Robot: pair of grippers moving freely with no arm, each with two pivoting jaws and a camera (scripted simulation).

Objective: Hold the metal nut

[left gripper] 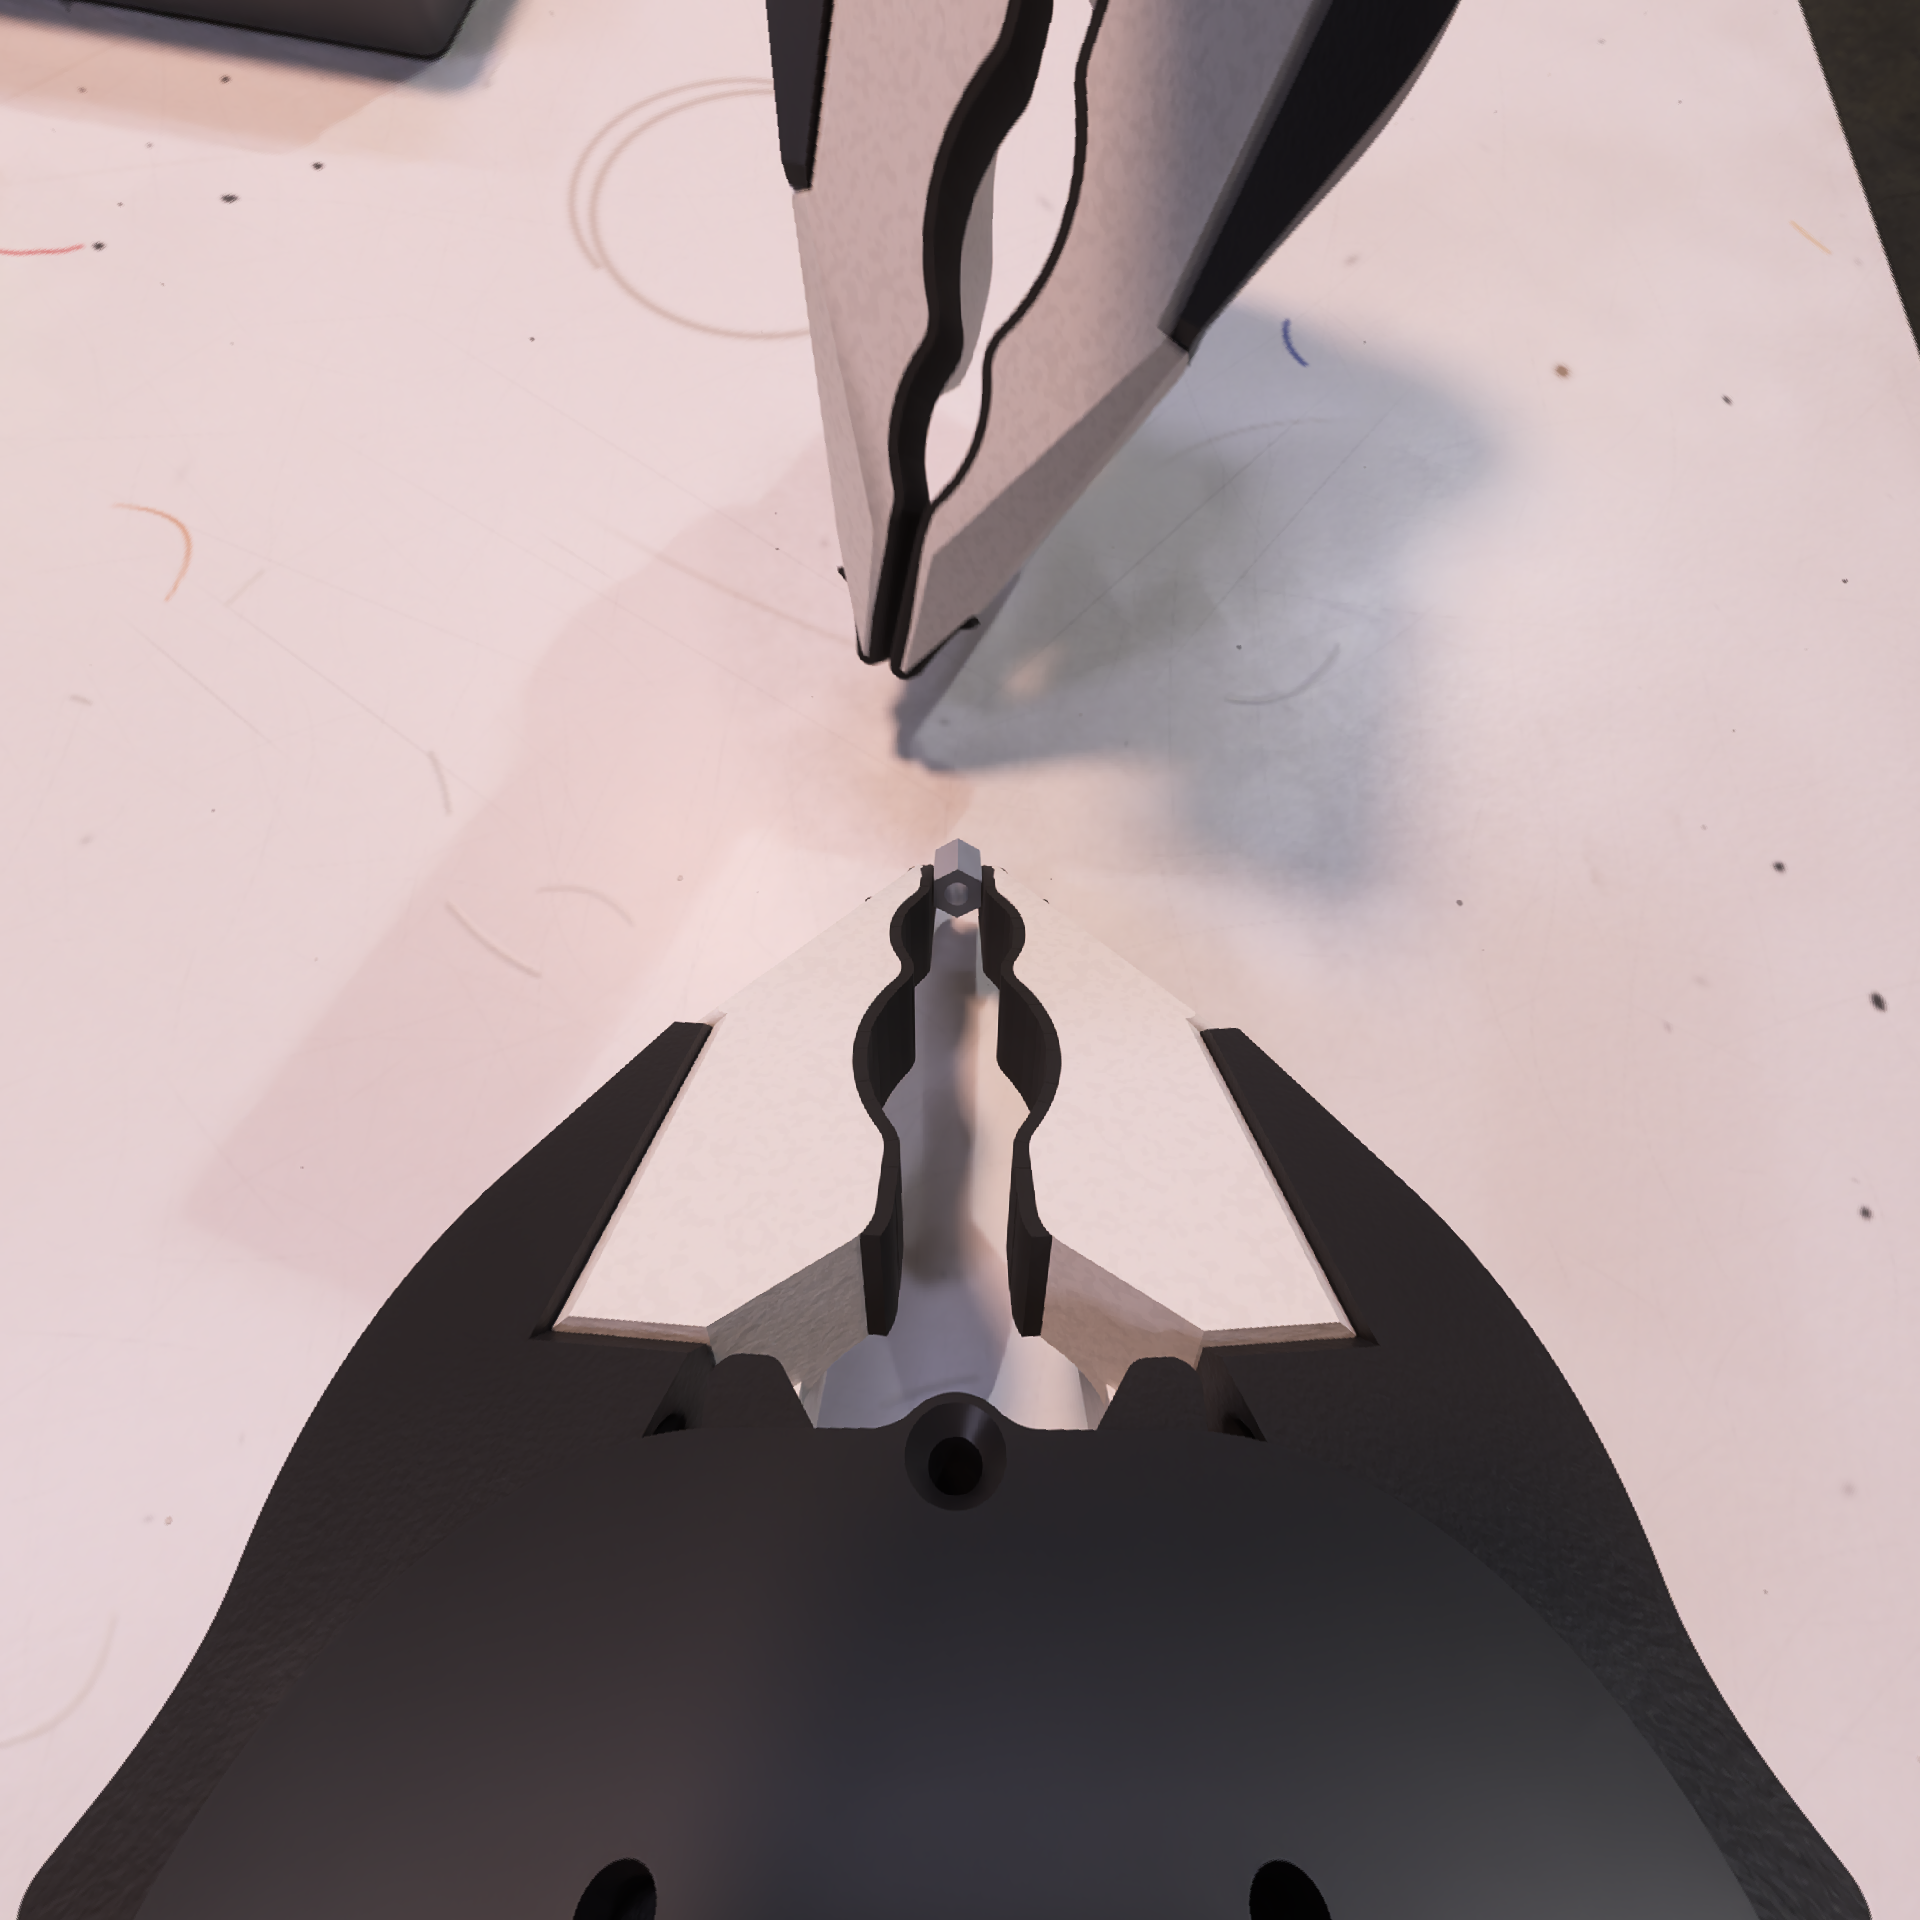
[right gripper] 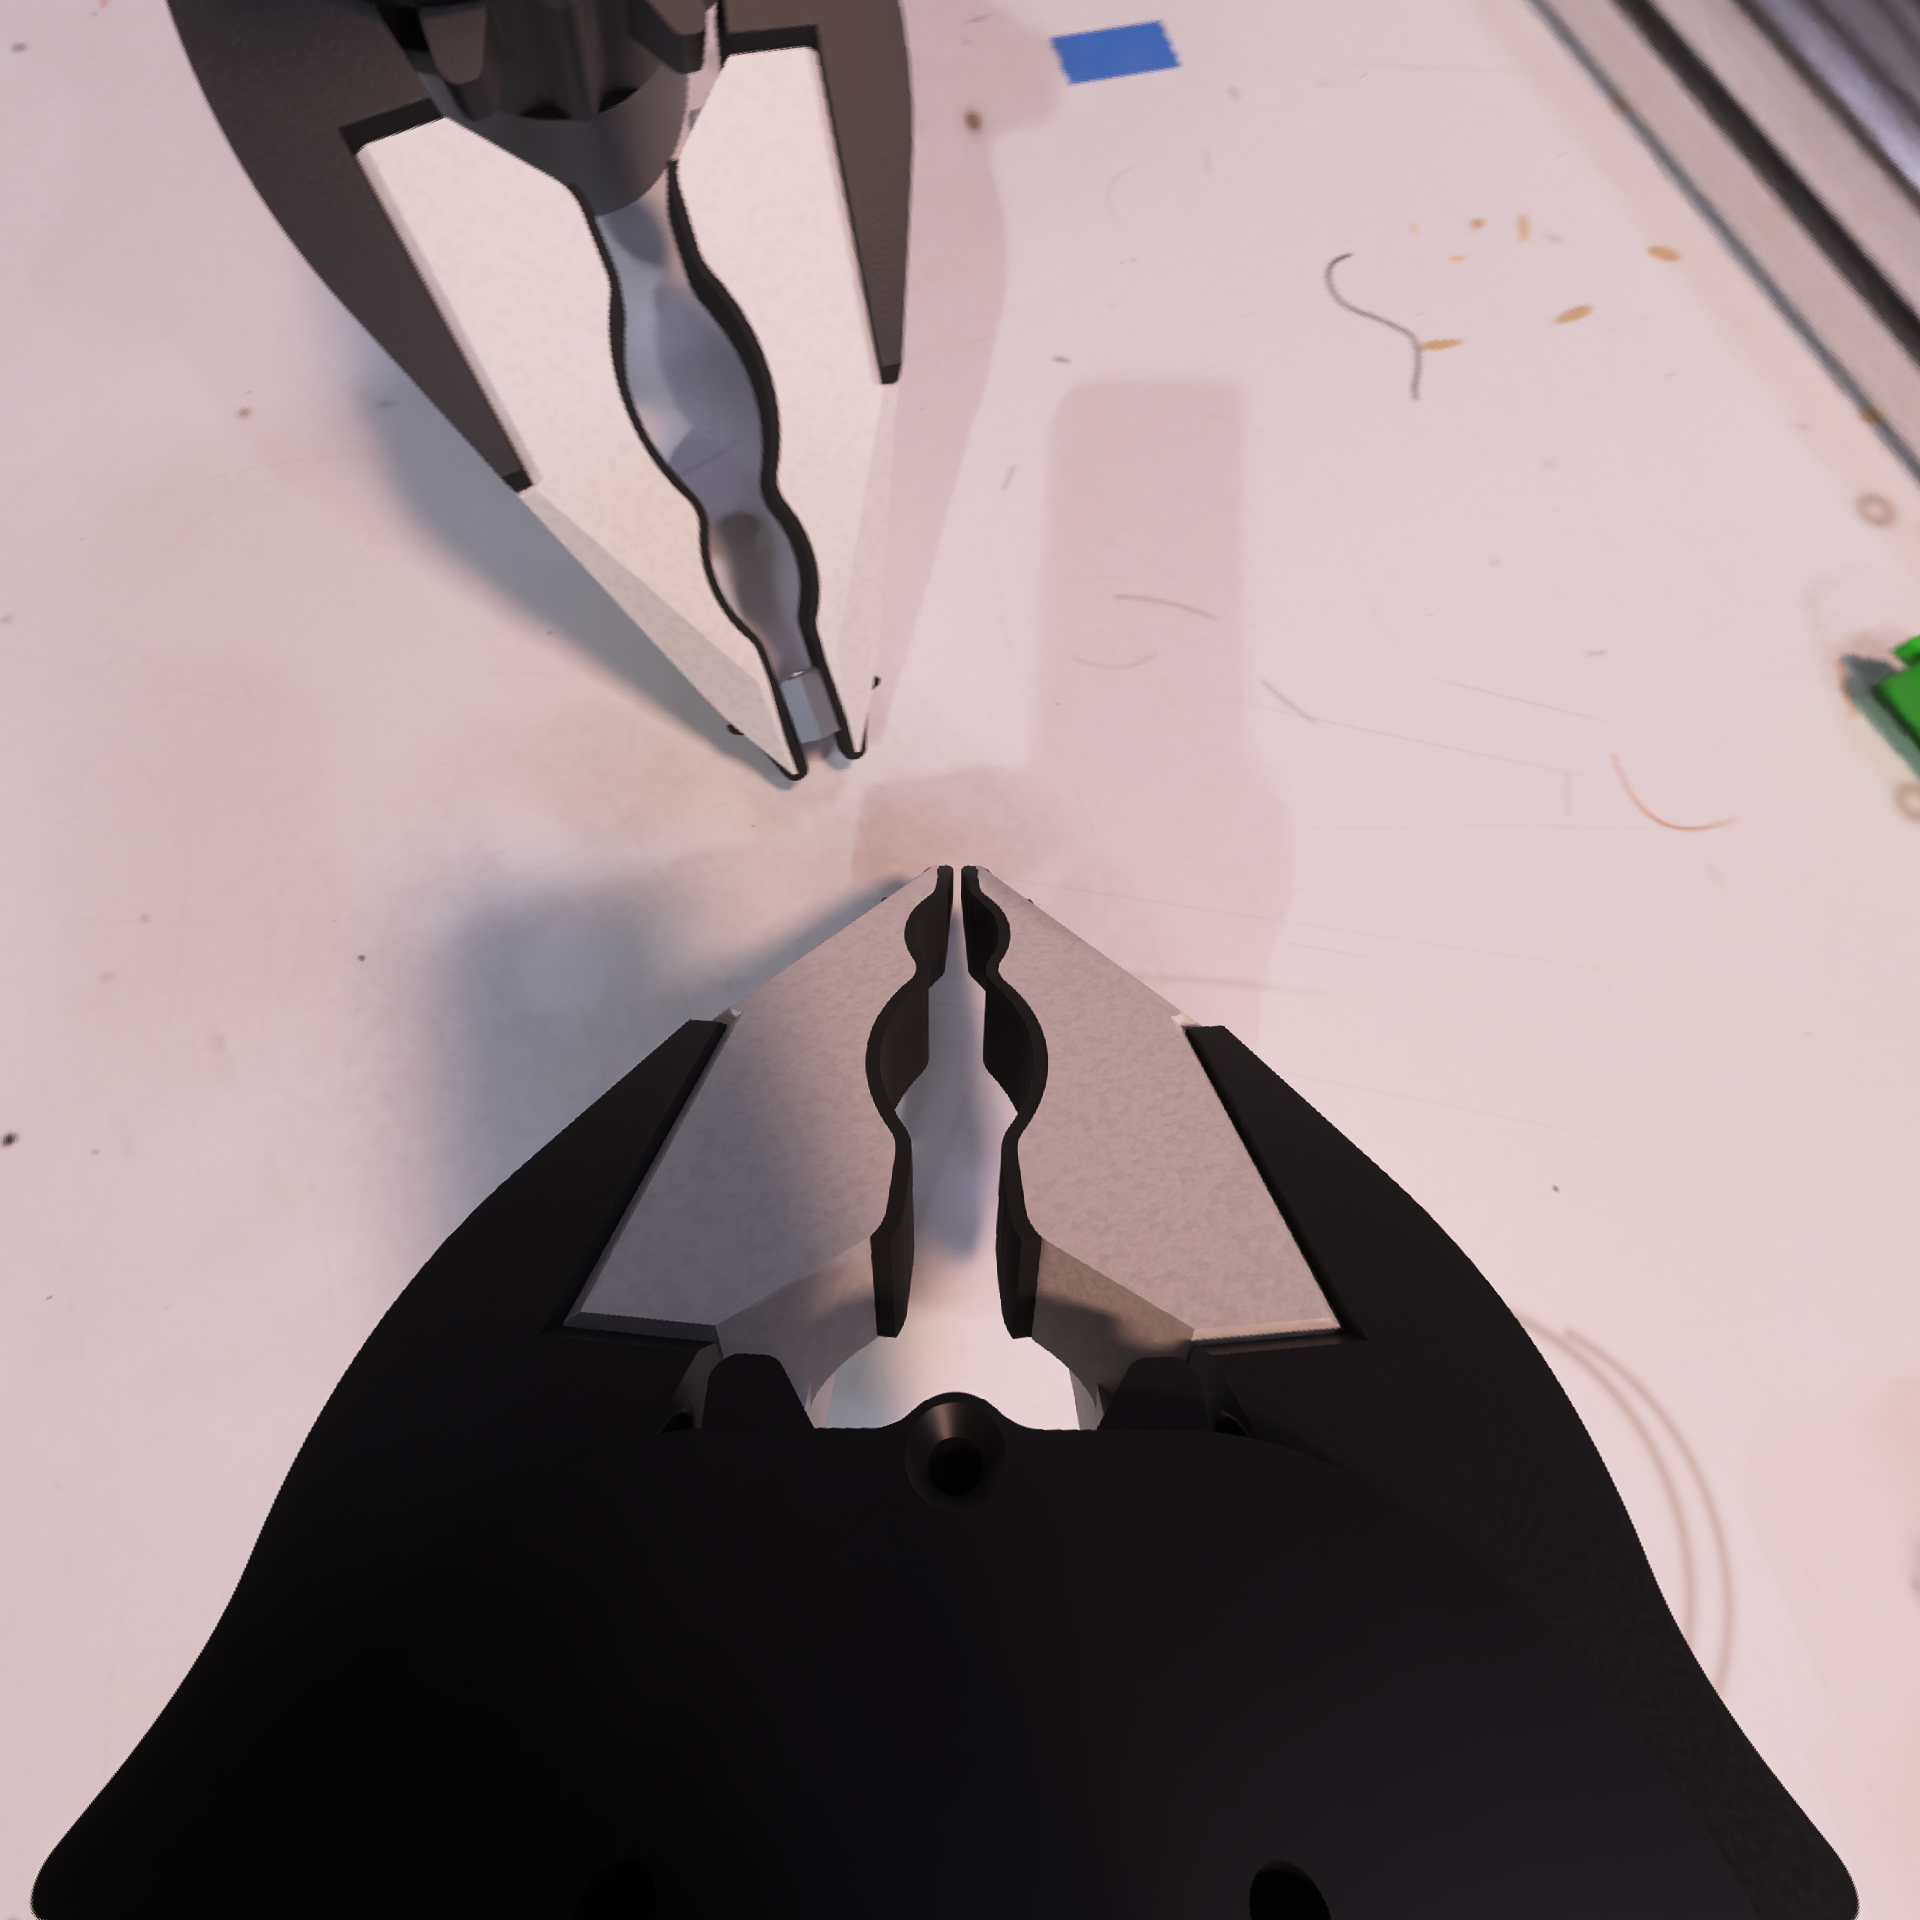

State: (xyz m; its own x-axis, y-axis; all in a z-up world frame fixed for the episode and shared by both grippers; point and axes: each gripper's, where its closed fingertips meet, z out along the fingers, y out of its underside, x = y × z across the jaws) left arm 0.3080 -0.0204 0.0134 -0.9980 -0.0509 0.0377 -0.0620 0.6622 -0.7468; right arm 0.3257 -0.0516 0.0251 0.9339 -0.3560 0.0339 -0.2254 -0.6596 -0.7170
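A small grey hexagonal metal nut point(left gripper: 957, 881) sits pinched between the tips of my left gripper point(left gripper: 957, 878), which is shut on it just above the white table. In the right wrist view the same nut point(right gripper: 808, 713) shows between the left gripper's tips point(right gripper: 821, 753) at upper left. My right gripper point(right gripper: 956, 873) is shut and empty, its tips nearly touching, a short way from the left gripper's tips. In the left wrist view the right gripper point(left gripper: 891, 657) comes down from the top, tips close to the table.
The white table point(left gripper: 364, 675) bears pen marks and specks. A dark object point(left gripper: 312, 26) lies at the far left corner in the left wrist view. In the right wrist view, blue tape point(right gripper: 1117, 50), a green object point(right gripper: 1896, 696) at the right edge, and a metal rail point(right gripper: 1766, 156) show.
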